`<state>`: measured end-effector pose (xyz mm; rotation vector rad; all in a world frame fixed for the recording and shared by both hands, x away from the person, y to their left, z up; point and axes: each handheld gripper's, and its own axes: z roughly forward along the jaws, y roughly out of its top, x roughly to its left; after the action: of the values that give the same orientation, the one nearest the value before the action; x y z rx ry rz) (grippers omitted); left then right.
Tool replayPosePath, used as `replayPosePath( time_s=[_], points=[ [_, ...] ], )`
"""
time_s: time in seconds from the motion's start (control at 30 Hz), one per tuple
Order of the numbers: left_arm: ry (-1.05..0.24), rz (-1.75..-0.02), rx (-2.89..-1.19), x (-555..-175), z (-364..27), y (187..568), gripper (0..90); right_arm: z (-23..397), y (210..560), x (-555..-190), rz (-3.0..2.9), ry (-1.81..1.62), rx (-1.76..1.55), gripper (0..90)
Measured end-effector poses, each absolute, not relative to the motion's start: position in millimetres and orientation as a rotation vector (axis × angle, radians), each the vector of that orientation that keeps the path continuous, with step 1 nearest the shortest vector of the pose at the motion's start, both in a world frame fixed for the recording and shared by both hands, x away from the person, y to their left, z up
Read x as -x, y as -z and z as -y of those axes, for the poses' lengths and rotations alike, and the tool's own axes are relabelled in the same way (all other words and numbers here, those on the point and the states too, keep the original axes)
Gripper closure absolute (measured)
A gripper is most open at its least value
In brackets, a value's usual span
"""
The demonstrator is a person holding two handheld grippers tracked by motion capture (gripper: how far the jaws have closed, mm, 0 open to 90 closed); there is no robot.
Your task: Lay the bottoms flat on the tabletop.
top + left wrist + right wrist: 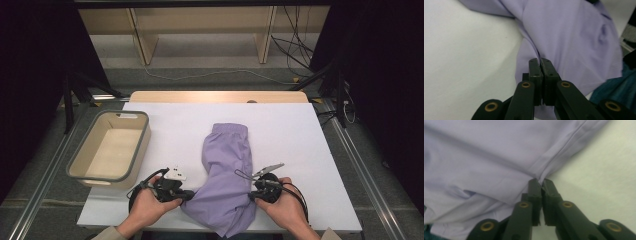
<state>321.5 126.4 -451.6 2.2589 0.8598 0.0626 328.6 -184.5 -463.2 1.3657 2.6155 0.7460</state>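
High view first: we see the table (310,150) under a white sheet, with the lilac garment (226,175) lying down its middle, the near end hanging past the table's front edge. Left of the garment stands a grey-rimmed bin (80,162), nothing in it, close to the table's left edge. Right of the garment the sheet lies bare to the table's edge. Our left gripper (187,195) pinches the garment's near left edge with jaws closed on the fabric; our right gripper (251,195) likewise clamps its near right edge.
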Motion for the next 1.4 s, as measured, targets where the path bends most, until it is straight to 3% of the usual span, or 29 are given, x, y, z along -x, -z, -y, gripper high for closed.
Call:
replayPosePath(
  time_s=[0.17,0.3,0.77,0.83,0.97,1.0,1.27,1.4],
  points=[
    [-0.024,-0.84,-2.201,-313.0,-118.5,448.5,87.4,178.0,450.3,-327.6,-2.484,-0.907,-1.305,69.8],
    [-0.015,-0.766,-2.2,-305.3,-97.6,451.6,87.2,167.7,444.6,-328.3,-2.452,-1.064,-1.253,62.5],
    [-0.019,-0.696,-2.221,-302.4,-71.6,462.5,86.2,109.1,439.5,-360.6,-2.601,-1.118,-1.194,49.0],
    [-0.02,-0.681,-2.219,-301.1,-69.7,464.7,84.8,96.4,448.2,-367.4,-2.653,-1.066,-1.187,53.3],
    [-0.024,-0.677,-2.222,-300.4,-69.4,466.5,84.9,92.9,458.2,-366.5,-2.683,-0.944,-1.166,84.3],
    [-0.024,-0.679,-2.223,-300.5,-69.8,466.3,84.7,95.1,457.2,-366.1,-2.675,-0.939,-1.183,88.3],
    [-0.034,-0.654,-2.205,-300.4,-70.2,462.4,79.8,120.9,444.1,-367.6,-2.631,-0.947,-1.246,90.0],
    [-0.05,-0.645,-2.17,-299.7,-71.0,457.5,72.5,136.6,440.4,-368.1,-2.593,-0.959,-1.297,90.0]
  ],
)
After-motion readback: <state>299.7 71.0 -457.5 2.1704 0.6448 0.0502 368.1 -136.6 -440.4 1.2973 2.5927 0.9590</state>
